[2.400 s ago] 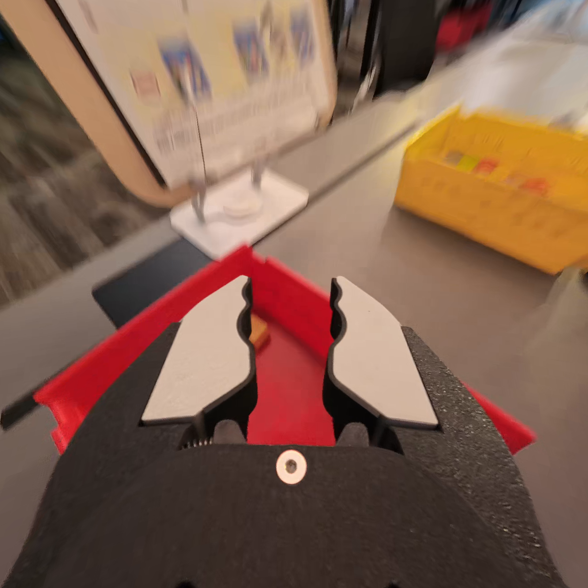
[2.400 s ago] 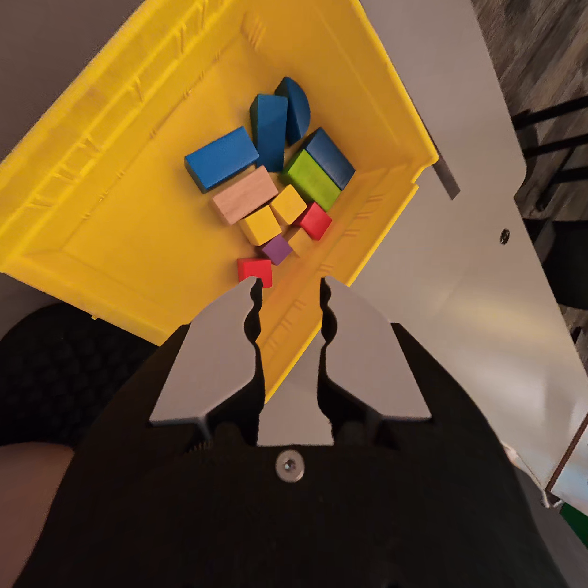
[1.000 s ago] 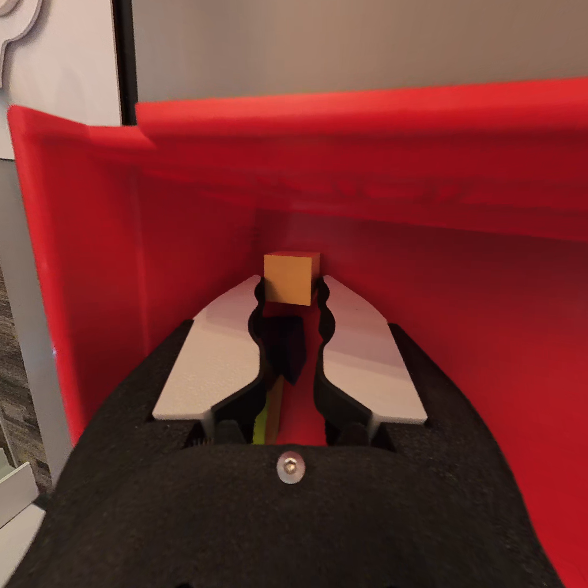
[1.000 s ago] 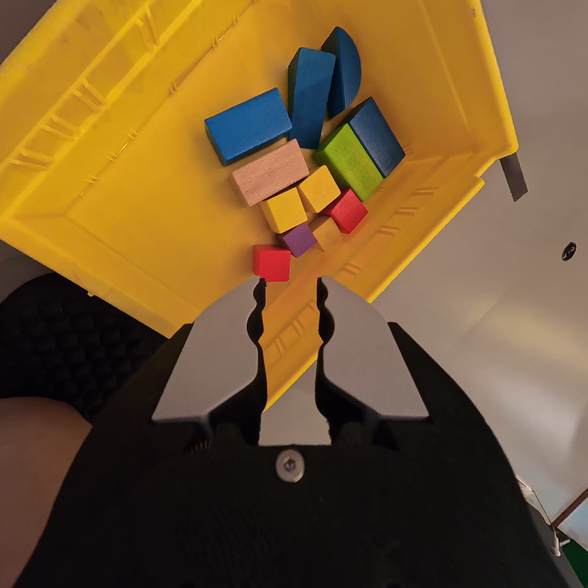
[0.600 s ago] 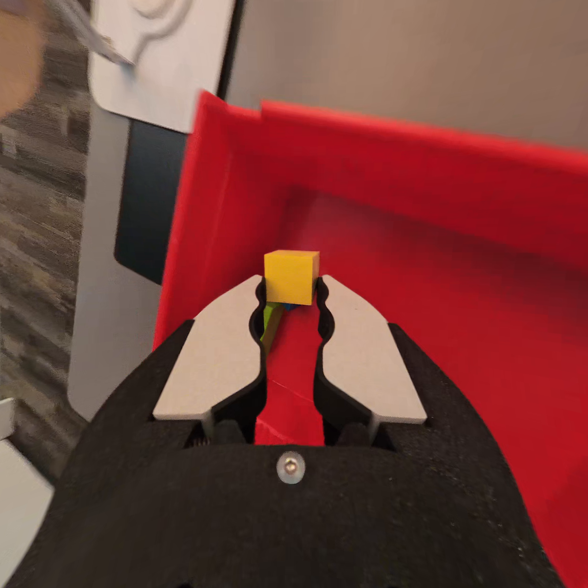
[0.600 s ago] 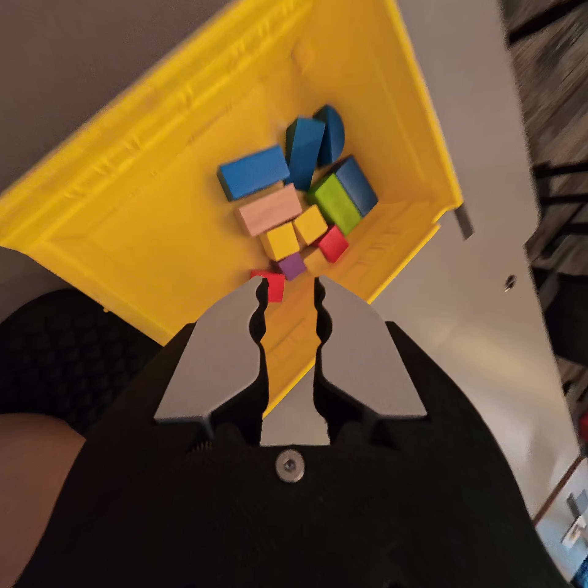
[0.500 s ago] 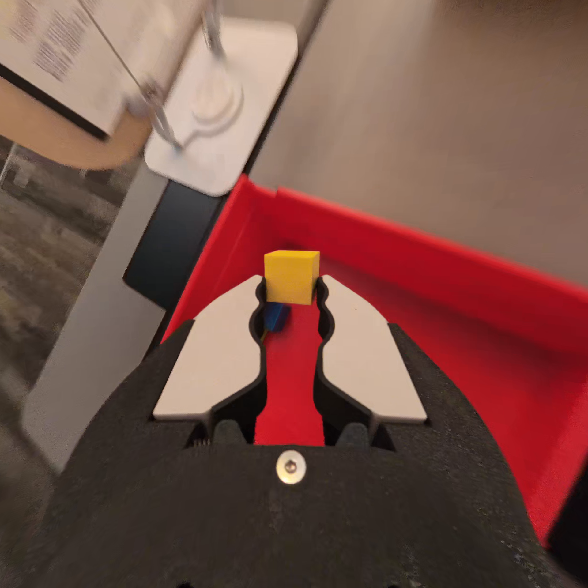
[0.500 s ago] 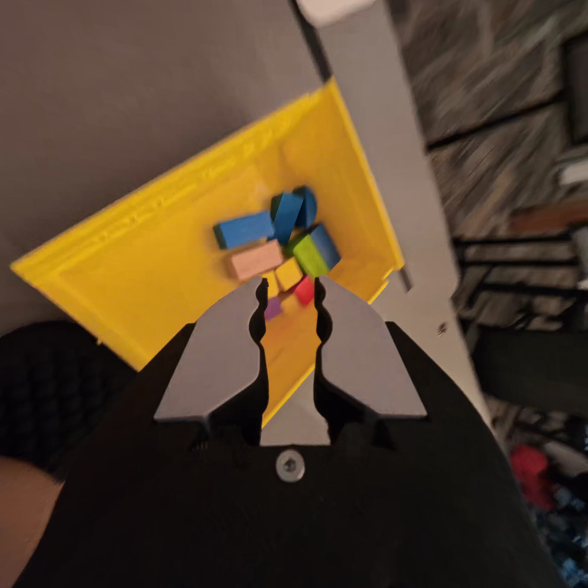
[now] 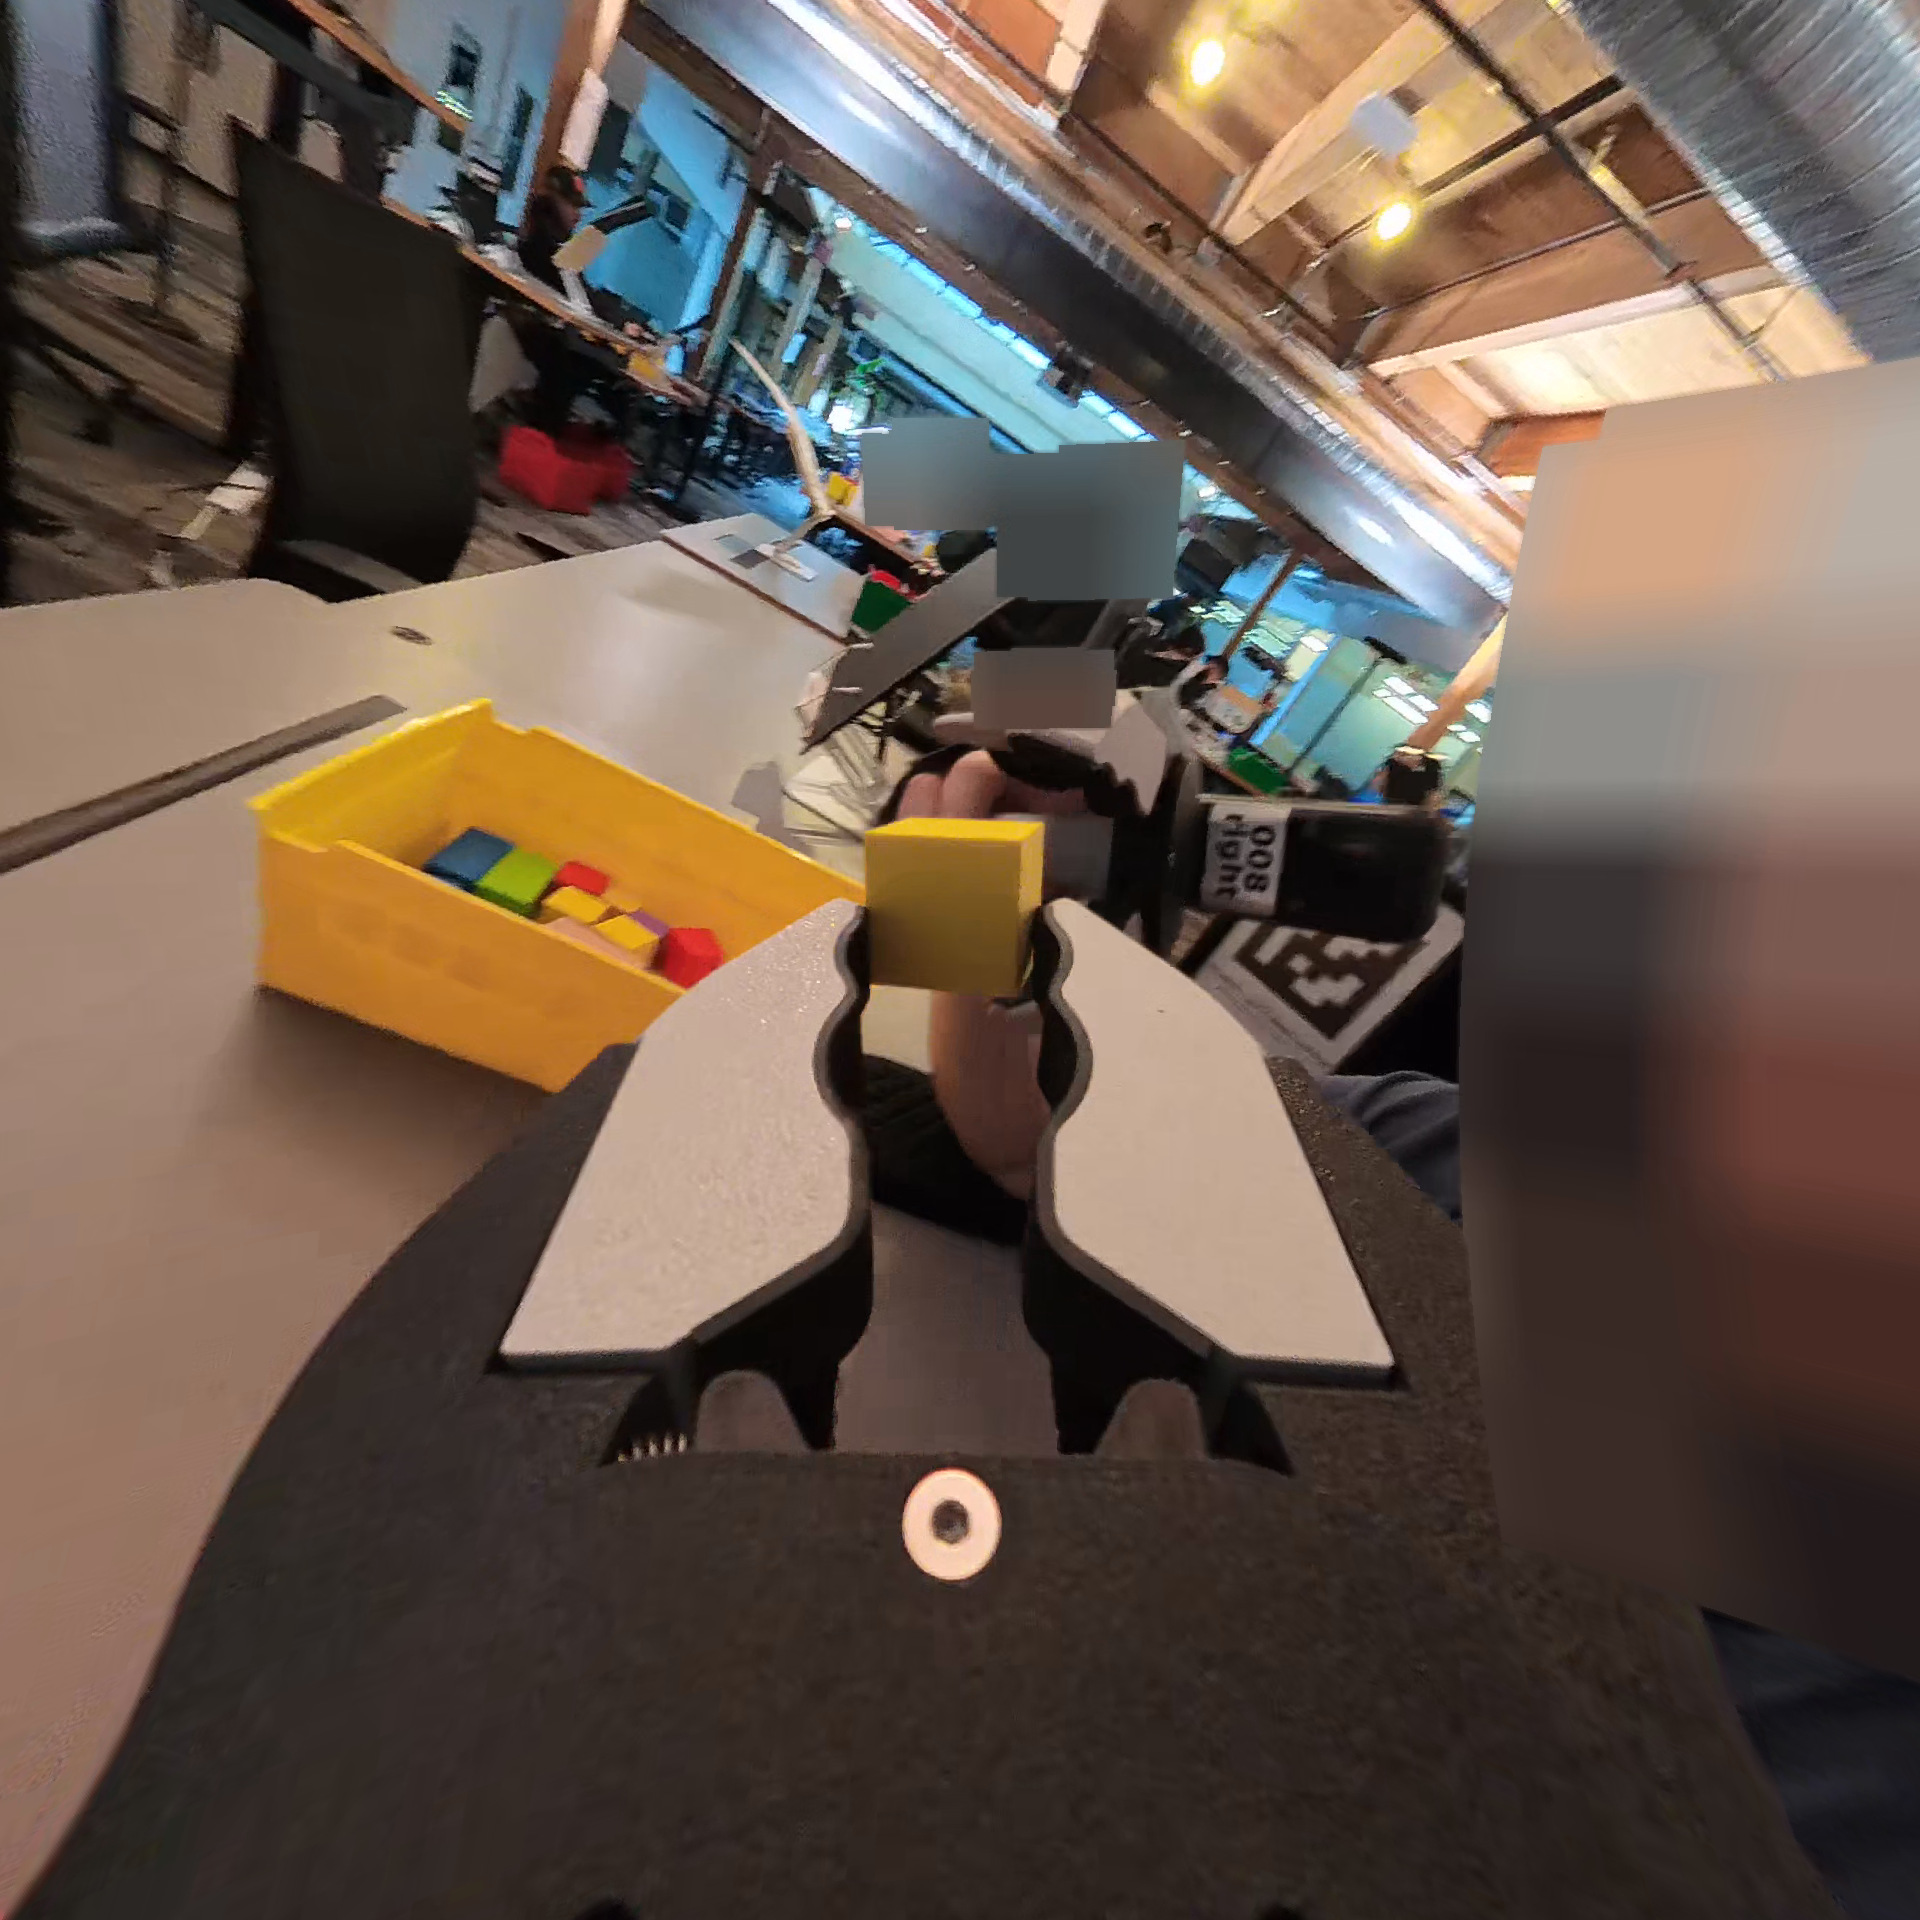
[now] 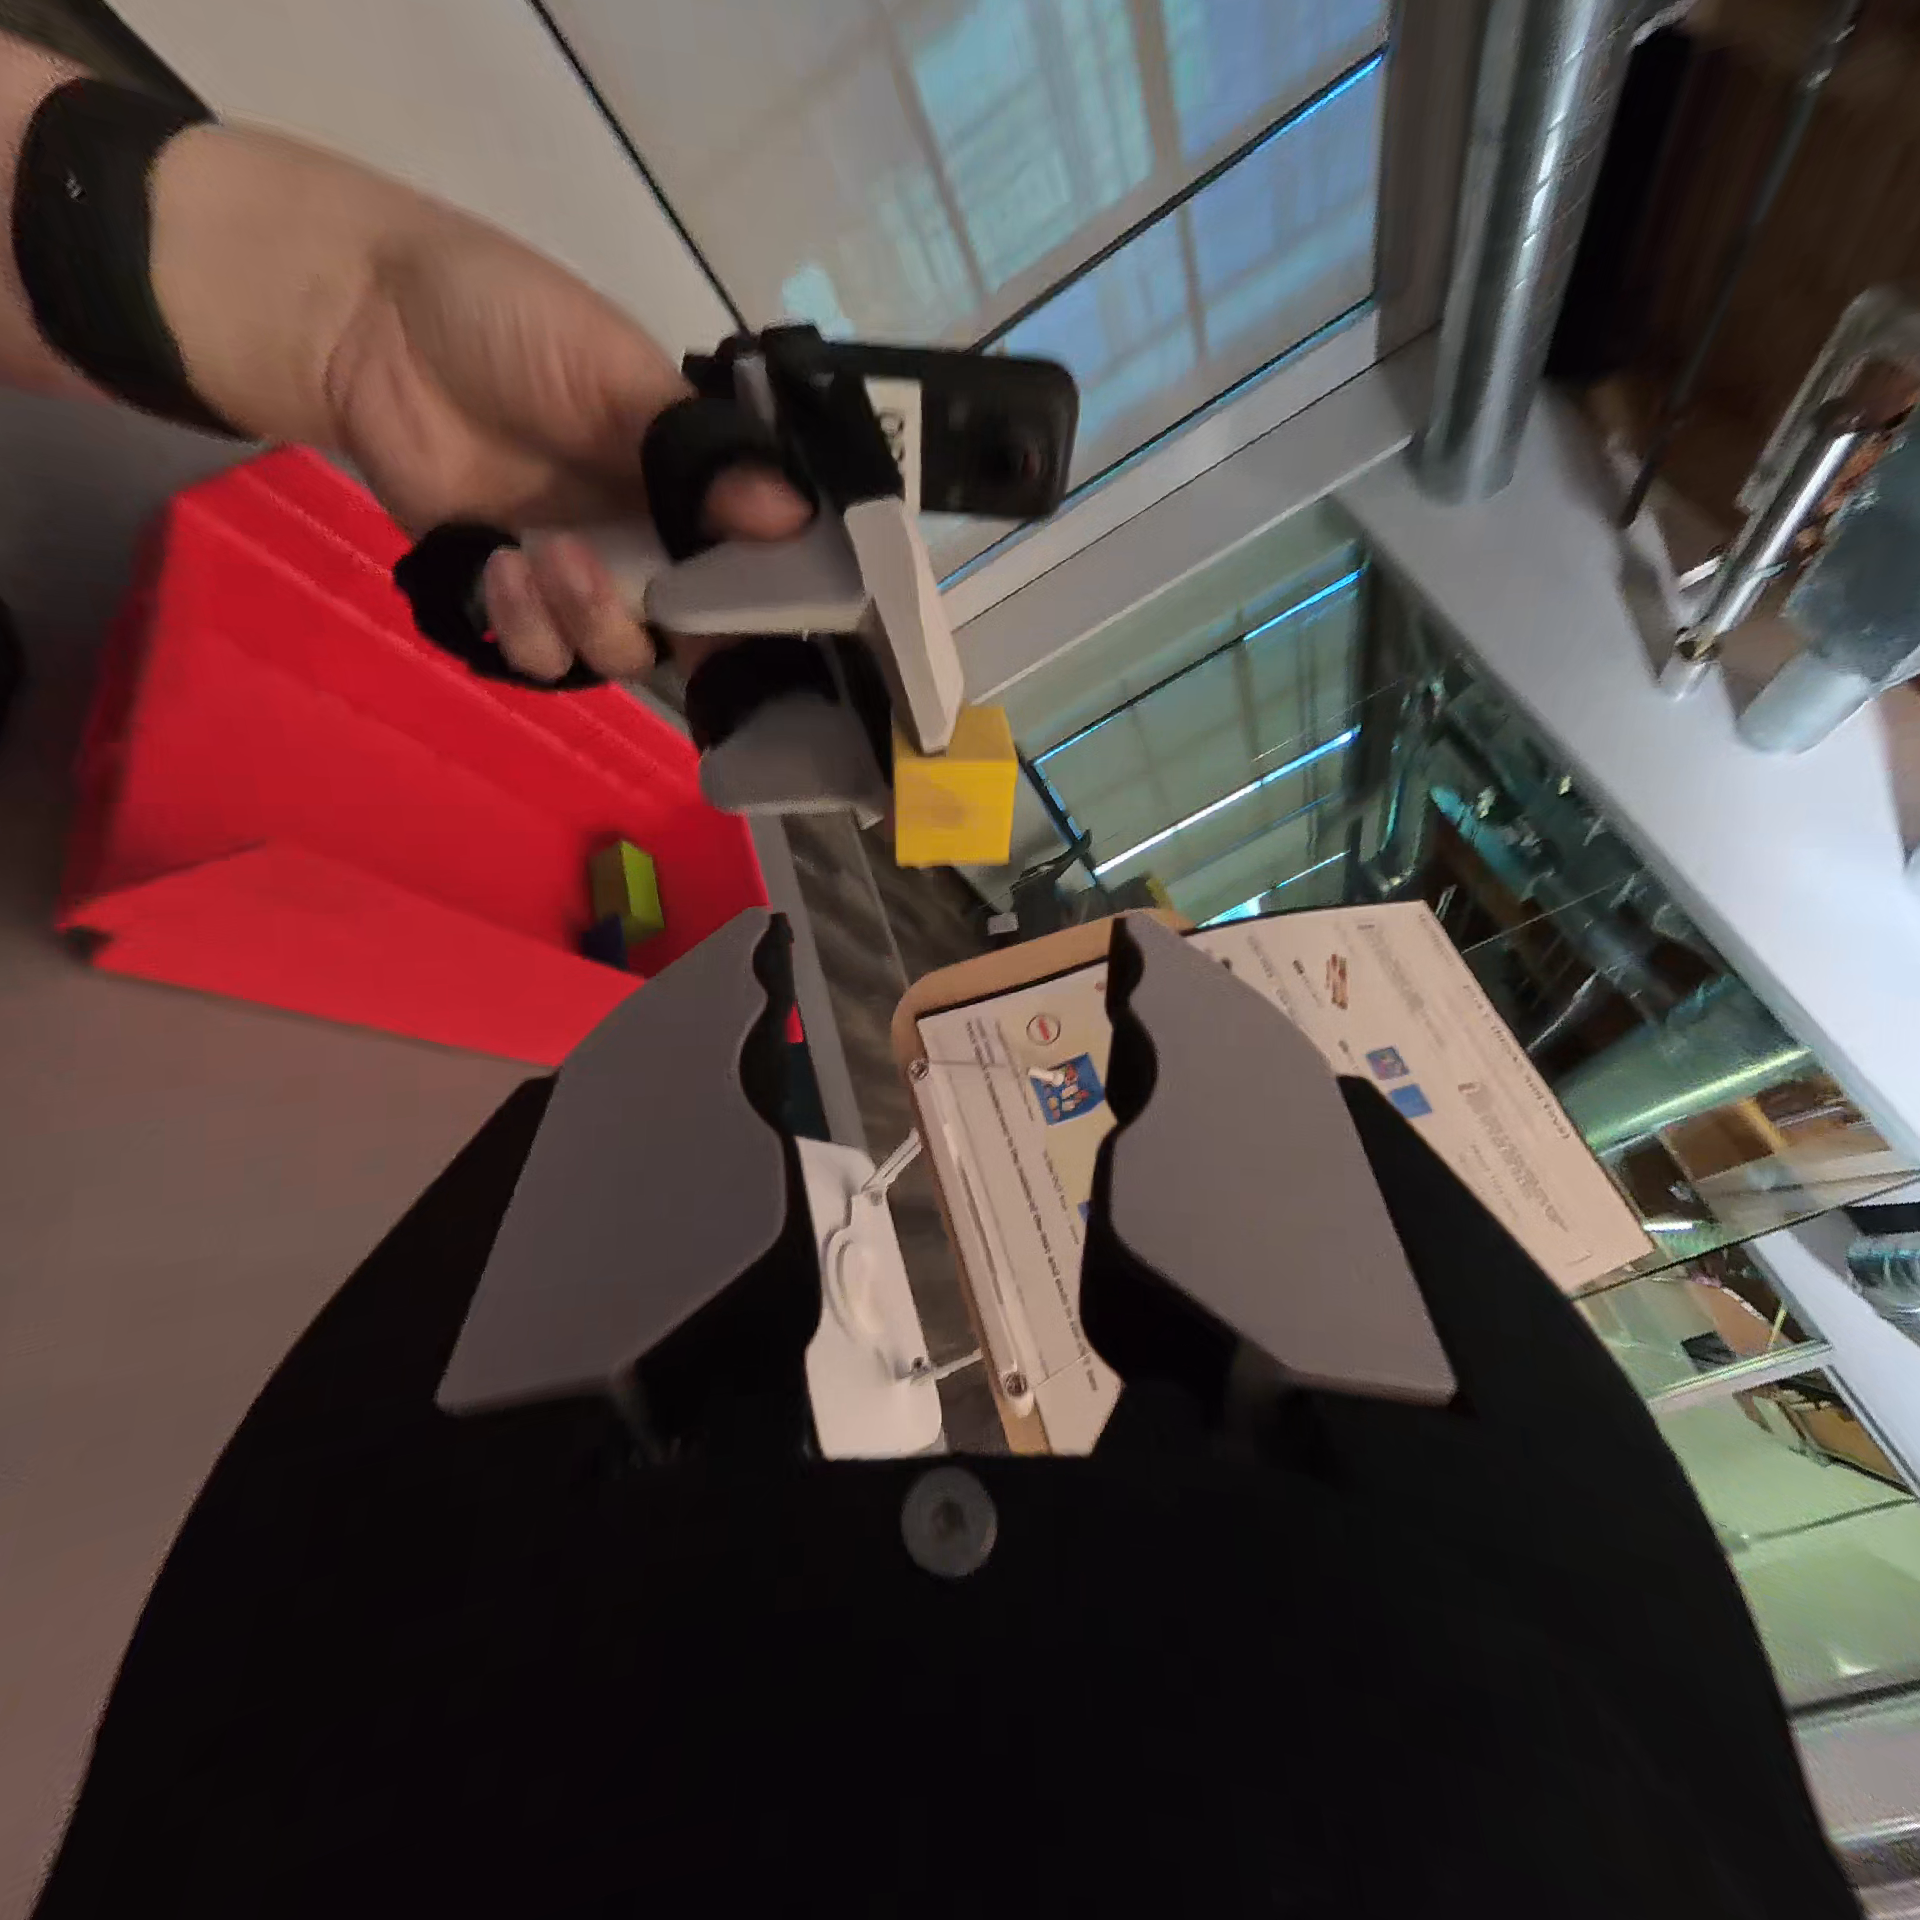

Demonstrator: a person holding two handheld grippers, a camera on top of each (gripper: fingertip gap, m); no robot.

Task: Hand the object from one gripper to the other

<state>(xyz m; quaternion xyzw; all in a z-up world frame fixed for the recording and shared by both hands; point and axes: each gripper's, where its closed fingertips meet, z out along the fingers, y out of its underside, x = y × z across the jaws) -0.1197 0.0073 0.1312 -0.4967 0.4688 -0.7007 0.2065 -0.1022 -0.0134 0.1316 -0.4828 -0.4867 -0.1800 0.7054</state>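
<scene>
My left gripper [image 9: 948,935] is shut on a yellow cube [image 9: 951,904] and holds it at its fingertips, up in the air above the table. In the right wrist view the same cube [image 10: 956,800] sits between the left gripper's fingertips [image 10: 914,769], held by a person's hand [image 10: 416,343]. My right gripper [image 10: 951,945] is open and empty, just below the cube and not touching it. The right gripper also shows in the left wrist view [image 9: 1081,774], beyond the cube and facing it.
A yellow bin [image 9: 416,935] with several coloured blocks stands on the grey table to the left. A red bin [image 10: 312,727] with a green block [image 10: 629,894] lies below the left hand. A sign on a white stand [image 10: 1247,1091] is behind my right gripper.
My left gripper has lifted the yellow cube out of the red bin and swung toward the right gripper. My right gripper has left the yellow bin, turned to the cube and opened wider.
</scene>
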